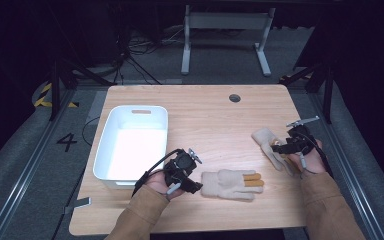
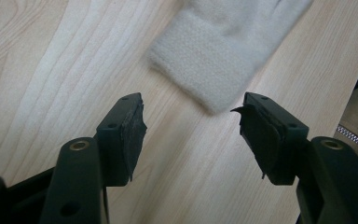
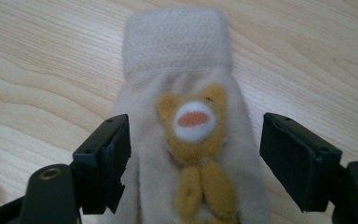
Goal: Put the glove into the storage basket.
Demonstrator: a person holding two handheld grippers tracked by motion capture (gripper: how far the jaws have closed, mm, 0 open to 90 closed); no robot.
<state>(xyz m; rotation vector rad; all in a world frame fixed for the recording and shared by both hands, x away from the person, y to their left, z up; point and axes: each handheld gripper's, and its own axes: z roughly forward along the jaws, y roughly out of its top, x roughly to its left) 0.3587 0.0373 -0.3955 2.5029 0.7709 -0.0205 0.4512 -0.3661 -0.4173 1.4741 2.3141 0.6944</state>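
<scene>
Left tool (image 1: 196,186), jaws spread, faces beige knitted glove (image 1: 232,184); right tool (image 3: 193,163), unclenched, straddles bear-patch glove (image 3: 186,130). Risk: shallow pinch drags fabric across wooden table (image 1: 205,120).

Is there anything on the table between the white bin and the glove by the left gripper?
Only the left gripper, held by the person's hand; otherwise bare wood separates the white bin from the glove, per the high view.
</scene>
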